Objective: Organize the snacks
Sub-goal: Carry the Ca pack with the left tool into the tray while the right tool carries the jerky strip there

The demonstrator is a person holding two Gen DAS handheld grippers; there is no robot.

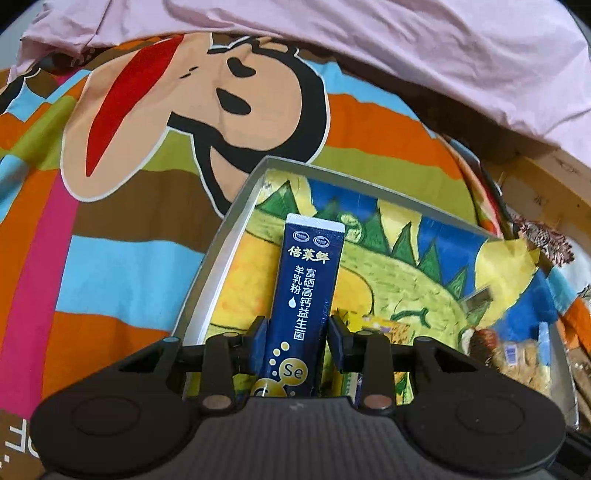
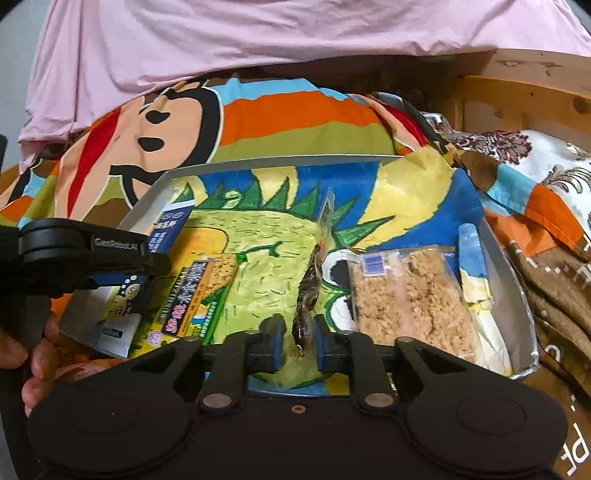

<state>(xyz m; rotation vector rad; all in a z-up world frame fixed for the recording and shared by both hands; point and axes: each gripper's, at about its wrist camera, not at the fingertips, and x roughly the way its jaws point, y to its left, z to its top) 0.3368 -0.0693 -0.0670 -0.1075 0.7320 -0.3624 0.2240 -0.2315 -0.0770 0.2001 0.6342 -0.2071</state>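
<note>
My left gripper (image 1: pixel 297 332) is shut on a dark blue milk-powder sachet (image 1: pixel 308 280) and holds it over the left part of the grey box (image 1: pixel 221 236), which is lined with a dinosaur drawing. In the right wrist view the left gripper (image 2: pixel 122 266) and its blue sachet (image 2: pixel 162 240) show at the box's left side. My right gripper (image 2: pixel 299 341) is shut on a thin clear packet with a dark snack (image 2: pixel 312 280), held upright over the box's front middle. A yellow-green snack bar (image 2: pixel 199 291) and two clear packs of brown crumbly cakes (image 2: pixel 406 299) lie in the box.
The box (image 2: pixel 509 266) sits on a striped cartoon-monkey blanket (image 1: pixel 110 229). A pink sheet (image 2: pixel 258 33) lies behind it. A wooden frame (image 2: pixel 524 96) stands at the right, with patterned cloth (image 2: pixel 546 177) beside the box. A hand (image 2: pixel 33 369) holds the left gripper.
</note>
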